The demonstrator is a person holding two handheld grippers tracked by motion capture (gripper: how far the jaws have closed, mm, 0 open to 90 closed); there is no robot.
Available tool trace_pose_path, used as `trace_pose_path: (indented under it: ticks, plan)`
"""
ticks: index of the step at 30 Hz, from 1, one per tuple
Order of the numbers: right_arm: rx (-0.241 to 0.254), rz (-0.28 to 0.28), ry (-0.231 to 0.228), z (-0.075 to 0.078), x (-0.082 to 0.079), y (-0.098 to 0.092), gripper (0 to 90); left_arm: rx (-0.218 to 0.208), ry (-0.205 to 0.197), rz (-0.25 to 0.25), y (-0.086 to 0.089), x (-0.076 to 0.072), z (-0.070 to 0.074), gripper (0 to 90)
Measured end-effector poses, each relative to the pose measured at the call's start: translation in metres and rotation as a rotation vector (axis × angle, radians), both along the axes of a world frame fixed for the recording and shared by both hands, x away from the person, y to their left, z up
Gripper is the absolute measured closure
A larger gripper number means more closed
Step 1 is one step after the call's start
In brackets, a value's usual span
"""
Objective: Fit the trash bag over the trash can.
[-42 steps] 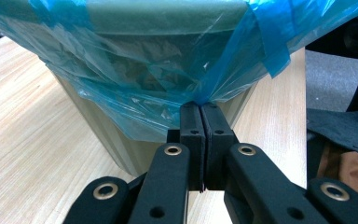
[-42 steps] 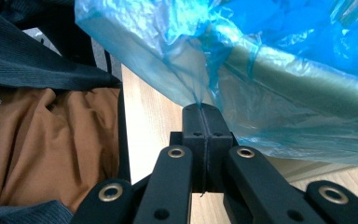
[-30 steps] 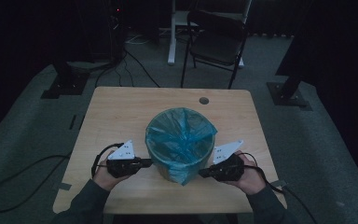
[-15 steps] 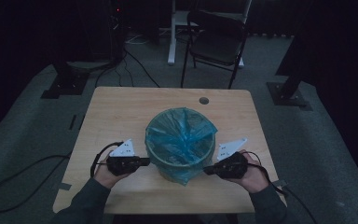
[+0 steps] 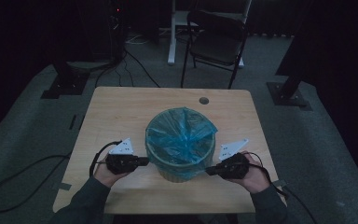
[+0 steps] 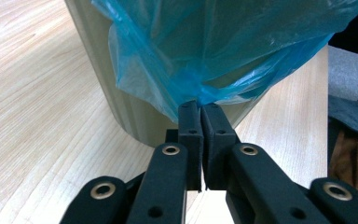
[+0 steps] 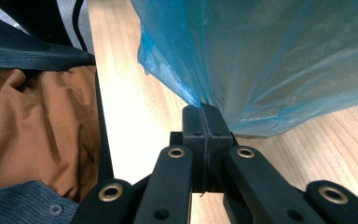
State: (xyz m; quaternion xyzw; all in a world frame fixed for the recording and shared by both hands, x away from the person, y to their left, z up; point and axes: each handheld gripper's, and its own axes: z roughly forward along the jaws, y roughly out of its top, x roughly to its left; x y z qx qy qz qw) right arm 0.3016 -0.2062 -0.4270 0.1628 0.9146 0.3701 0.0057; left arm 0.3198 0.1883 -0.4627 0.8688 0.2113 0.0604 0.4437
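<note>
A round pale bin (image 5: 182, 171) lined with a blue plastic bag (image 5: 179, 135) stands on the wooden table (image 5: 121, 112), toward the front. My left gripper (image 5: 144, 161) meets the bin's left side. In the left gripper view, this gripper (image 6: 200, 109) pinches a gathered fold of the bag (image 6: 223, 46) beside the bin wall (image 6: 116, 102). Its jaws have just been opening, with a thin slit between them and the film still drawn to their tips. My right gripper (image 5: 208, 171) is at the bin's right side. The right gripper (image 7: 203, 112) is shut tight on the bag's hem (image 7: 270, 60).
A round cable hole (image 5: 203, 100) sits near the table's far edge. Behind the table stands a folding chair (image 5: 216, 37), and cables (image 5: 14, 177) lie on the floor at left. The person's sleeves (image 5: 86, 200) rest at the table's front edge.
</note>
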Motion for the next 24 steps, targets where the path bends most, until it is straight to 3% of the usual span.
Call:
trace_pose_path:
  ticks: [5, 8, 11, 12, 13, 24]
  plan:
    - [0.006, -0.022, -0.01, 0.002, -0.001, -0.005, 90.0, -0.022, -0.003, 0.027, 0.008, 0.0, 0.002, 81.3]
    - [0.017, -0.034, -0.017, 0.003, -0.002, -0.009, 81.0, -0.039, -0.013, 0.031, 0.013, -0.002, 0.006, 78.3]
    - [0.026, -0.032, -0.021, 0.004, -0.002, -0.011, 78.4, -0.047, -0.022, 0.036, 0.017, -0.003, 0.009, 77.8]
    - [0.05, -0.039, -0.037, 0.007, -0.005, -0.016, 70.3, -0.052, -0.024, 0.038, 0.018, -0.003, 0.011, 76.2]
    - [0.059, -0.043, -0.041, 0.008, -0.005, -0.017, 68.3, -0.055, -0.026, 0.04, 0.019, -0.003, 0.012, 75.8]
    - [0.096, -0.072, -0.064, 0.011, -0.006, -0.025, 60.6, -0.071, -0.048, 0.052, 0.022, 0.002, 0.021, 70.8]
